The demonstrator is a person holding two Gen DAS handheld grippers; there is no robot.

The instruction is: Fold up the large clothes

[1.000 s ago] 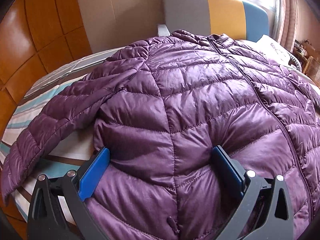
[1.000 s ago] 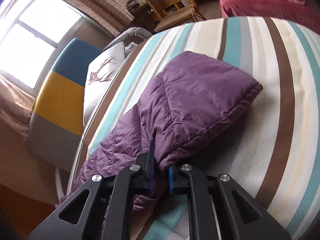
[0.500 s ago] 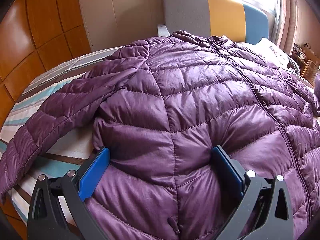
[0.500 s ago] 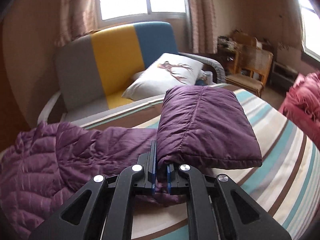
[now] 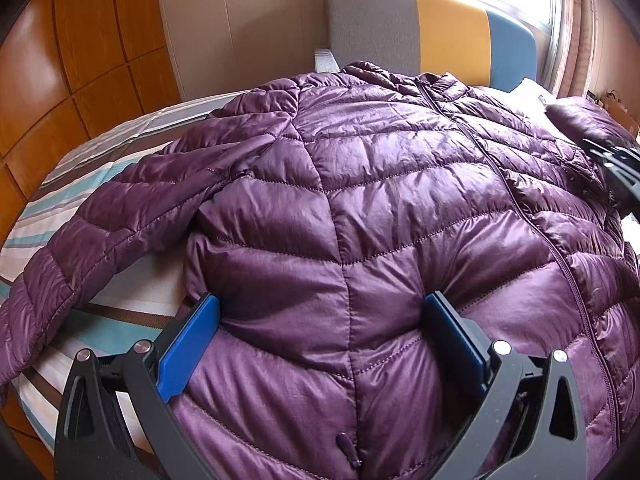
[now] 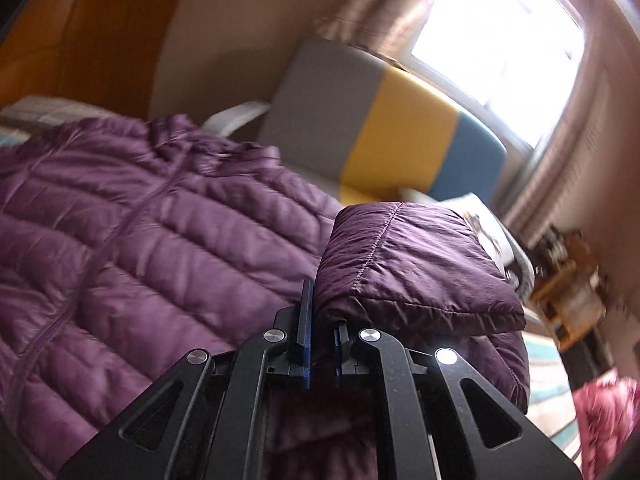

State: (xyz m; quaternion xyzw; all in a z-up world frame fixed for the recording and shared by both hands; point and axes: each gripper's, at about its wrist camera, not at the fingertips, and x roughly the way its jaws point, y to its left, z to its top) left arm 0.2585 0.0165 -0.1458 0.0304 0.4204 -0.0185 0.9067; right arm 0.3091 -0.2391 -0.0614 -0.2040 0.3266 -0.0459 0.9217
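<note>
A purple quilted puffer jacket (image 5: 380,184) lies front up on a striped bed, zipper running up its middle. Its left sleeve (image 5: 120,216) stretches out over the bedsheet. My left gripper (image 5: 320,328) is open, its blue pads pressed down on the jacket's hem with padded fabric bulging between them. My right gripper (image 6: 322,336) is shut on the jacket's right sleeve cuff (image 6: 408,268) and holds it lifted over the jacket body (image 6: 140,240). It also shows in the left wrist view (image 5: 616,168) at the right edge.
The striped bedsheet (image 5: 100,148) shows left of the jacket. A grey, yellow and blue chair (image 5: 432,28) stands behind the bed under a window. Wooden wall panels (image 5: 80,48) are at the left. A white pillow (image 6: 488,232), wicker furniture (image 6: 568,292) and pink fabric (image 6: 604,416) are to the right.
My right gripper has swung the sleeve cuff up off the bed and leftward over the jacket body. The left gripper has stayed pressed on the hem.
</note>
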